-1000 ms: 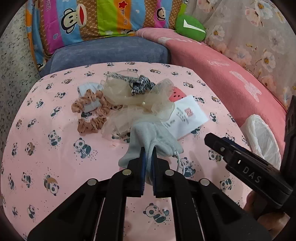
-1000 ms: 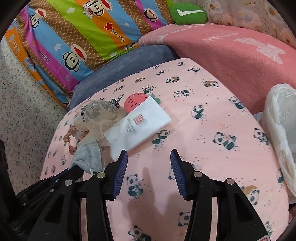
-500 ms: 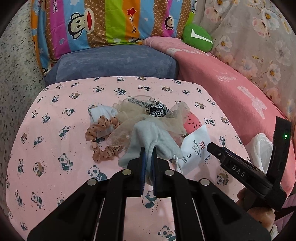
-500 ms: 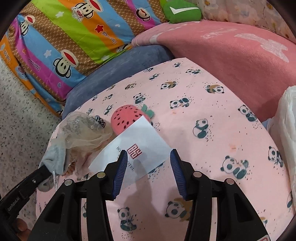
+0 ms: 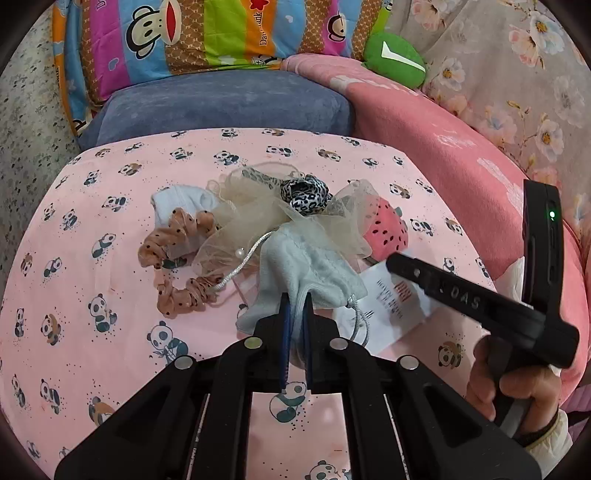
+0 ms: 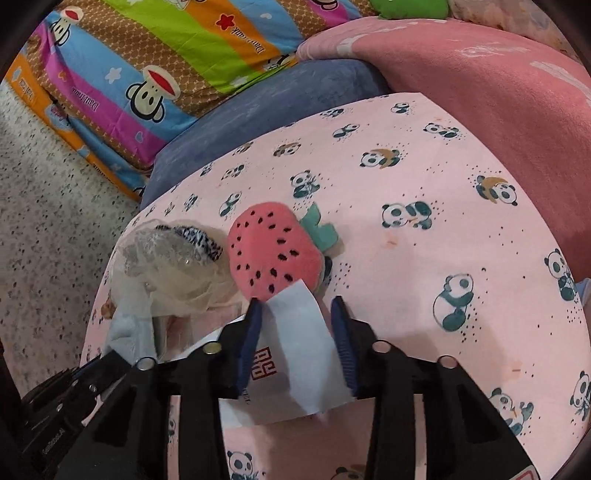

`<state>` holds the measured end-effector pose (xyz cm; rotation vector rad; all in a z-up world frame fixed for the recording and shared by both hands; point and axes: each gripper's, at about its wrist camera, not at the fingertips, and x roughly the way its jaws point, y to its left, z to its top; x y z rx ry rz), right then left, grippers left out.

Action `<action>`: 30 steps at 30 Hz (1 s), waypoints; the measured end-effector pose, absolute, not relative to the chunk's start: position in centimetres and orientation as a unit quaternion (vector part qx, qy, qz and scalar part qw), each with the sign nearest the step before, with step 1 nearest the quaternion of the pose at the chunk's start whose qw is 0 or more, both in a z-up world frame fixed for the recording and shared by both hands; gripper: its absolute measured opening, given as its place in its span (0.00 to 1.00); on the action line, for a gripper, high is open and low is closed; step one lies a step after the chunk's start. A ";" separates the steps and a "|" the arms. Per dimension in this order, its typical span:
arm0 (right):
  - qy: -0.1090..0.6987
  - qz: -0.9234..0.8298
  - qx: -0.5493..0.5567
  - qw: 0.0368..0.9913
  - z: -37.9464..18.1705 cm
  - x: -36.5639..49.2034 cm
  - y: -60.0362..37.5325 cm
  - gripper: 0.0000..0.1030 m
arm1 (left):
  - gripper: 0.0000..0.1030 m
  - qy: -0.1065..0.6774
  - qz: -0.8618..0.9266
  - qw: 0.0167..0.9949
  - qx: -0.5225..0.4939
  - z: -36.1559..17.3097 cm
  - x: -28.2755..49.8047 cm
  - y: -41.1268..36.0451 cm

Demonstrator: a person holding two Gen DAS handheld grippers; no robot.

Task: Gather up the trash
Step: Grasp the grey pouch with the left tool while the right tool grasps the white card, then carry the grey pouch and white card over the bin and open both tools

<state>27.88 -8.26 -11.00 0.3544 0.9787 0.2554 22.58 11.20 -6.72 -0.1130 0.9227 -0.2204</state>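
On the panda-print bed [image 6: 424, 258], near its middle, the white paper [image 6: 295, 354] is lying between the right gripper [image 6: 297, 343]'s closing fingers. They should be squeezing gently, keeping it flat. The left gripper [image 5: 295, 332] is holding a grey pouch [image 5: 303, 269].

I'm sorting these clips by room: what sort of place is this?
Probably a home bedroom: a pink panda-print bedsheet, a striped cartoon-monkey quilt and a pink strawberry plush toy suggest a bed.
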 end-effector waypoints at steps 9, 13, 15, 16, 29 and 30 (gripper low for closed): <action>0.471 0.135 0.149 0.859 -10.4 21.4 -7.4 0.01 | 0.05 0.454 -0.112 0.883 -0.044 -7.2 21.0 9.3; 0.458 0.127 0.155 0.866 -9.1 18.3 -8.5 0.01 | 0.05 0.458 -0.119 0.880 -0.041 -7.0 19.9 8.4; 0.448 0.117 0.161 0.872 -8.3 16.9 -9.5 0.01 | 0.05 0.456 -0.125 0.880 -0.036 -6.7 19.0 7.6; 0.442 0.109 0.161 0.875 -7.9 16.2 -10.1 0.01 | 0.05 0.455 -0.128 0.881 -0.034 -6.5 18.7 7.2; 0.357 0.020 0.188 0.915 -1.5 8.9 -18.5 0.01 | 0.05 0.425 -0.195 0.884 0.000 -2.2 14.0 -0.4; 0.351 0.016 0.190 0.916 -1.2 8.4 -19.1 0.01 | 0.05 0.422 -0.200 0.884 0.003 -1.9 13.7 -1.1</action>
